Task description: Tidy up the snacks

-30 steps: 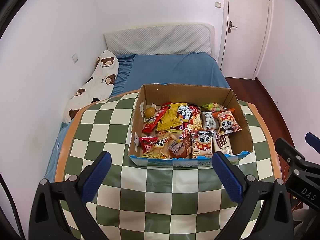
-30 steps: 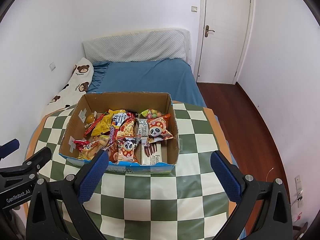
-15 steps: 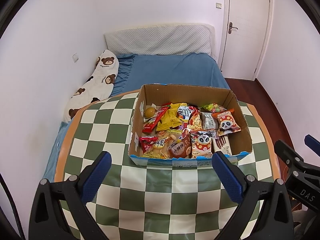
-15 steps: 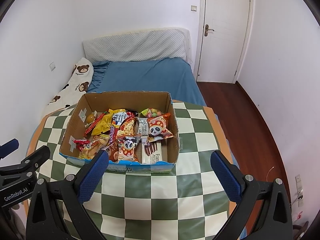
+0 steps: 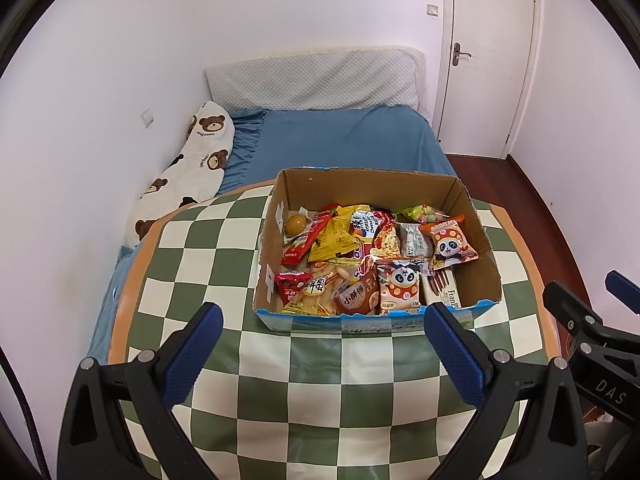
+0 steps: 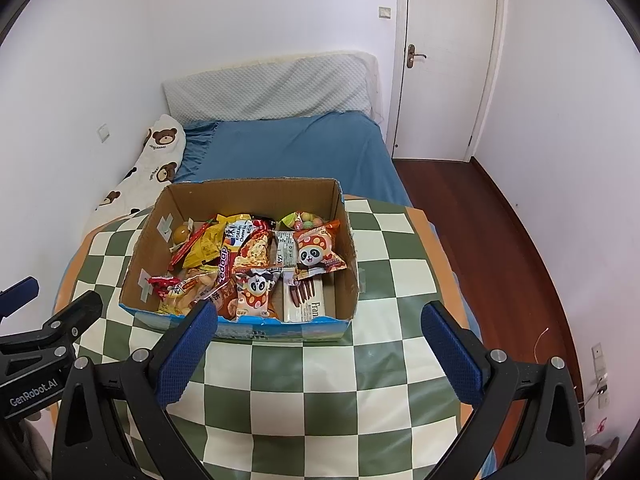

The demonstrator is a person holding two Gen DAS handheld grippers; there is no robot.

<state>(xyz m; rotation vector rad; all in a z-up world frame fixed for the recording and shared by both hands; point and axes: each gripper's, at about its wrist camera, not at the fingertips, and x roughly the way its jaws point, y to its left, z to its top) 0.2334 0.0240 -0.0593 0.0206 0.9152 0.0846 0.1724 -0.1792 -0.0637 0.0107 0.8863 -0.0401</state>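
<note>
A cardboard box (image 5: 440, 188) stands on the green-and-cream checkered table (image 5: 320, 392). It holds several snack packets: a panda bag (image 5: 452, 242), a second panda bag (image 5: 400, 288), a red stick pack (image 5: 308, 240) and a white Franzzi box (image 5: 446, 292). My left gripper (image 5: 320, 344) is open and empty, above the table in front of the box. The box also shows in the right wrist view (image 6: 248, 190). My right gripper (image 6: 320, 344) is open and empty, in front of the box's near edge.
A blue bed (image 5: 344, 140) with a bear-print pillow (image 5: 192, 164) lies behind the table. A white door (image 5: 484, 52) and wooden floor (image 6: 492, 232) are at the right. The other gripper shows at each view's edge.
Both grippers have drifted back slightly, so the box looks a little farther away. Nothing was gripped or released.
</note>
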